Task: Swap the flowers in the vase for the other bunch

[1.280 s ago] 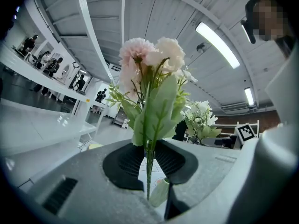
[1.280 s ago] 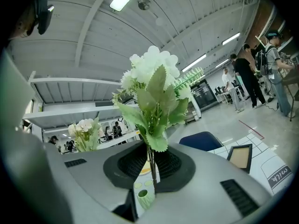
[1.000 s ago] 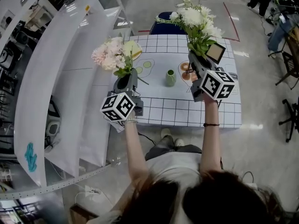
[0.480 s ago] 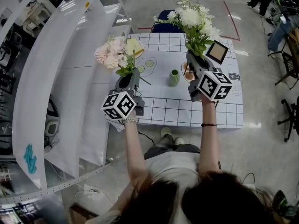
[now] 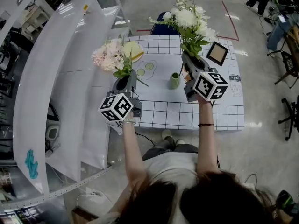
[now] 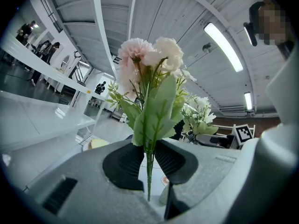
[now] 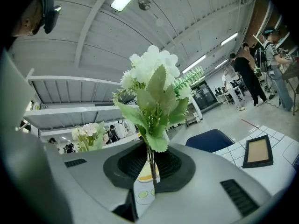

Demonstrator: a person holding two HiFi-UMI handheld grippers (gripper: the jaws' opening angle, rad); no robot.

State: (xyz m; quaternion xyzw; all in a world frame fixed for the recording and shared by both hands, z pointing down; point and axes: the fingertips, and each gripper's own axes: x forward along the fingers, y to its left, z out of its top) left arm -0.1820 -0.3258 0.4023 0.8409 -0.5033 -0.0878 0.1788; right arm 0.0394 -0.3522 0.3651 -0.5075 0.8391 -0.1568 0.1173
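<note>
Small green vase [image 5: 174,80] stands mid-table [image 5: 159,110], in the gap between both grippers. Around it: one framed picture [image 5: 217,53] upper right, one yellow plate [image 5: 134,49] upper left, one blue chair [image 5: 163,29] past the far edge. Two bunches. Left gripper [image 6: 148,164] pinches the pink bunch [image 6: 147,59] by its stems; right gripper [image 7: 150,164] pinches the white bunch [image 7: 152,69] the same way. Curved white shelving [image 5: 60,78] crowds the left side; bare floor [image 5: 266,139] lies open at right.

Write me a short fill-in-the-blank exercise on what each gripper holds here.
The left gripper is shut on the ___.
The right gripper is shut on the ___.
On the gridded table, between the two grippers in the head view, stands a small green ___.
Missing: pink bunch; white bunch; vase.
</note>
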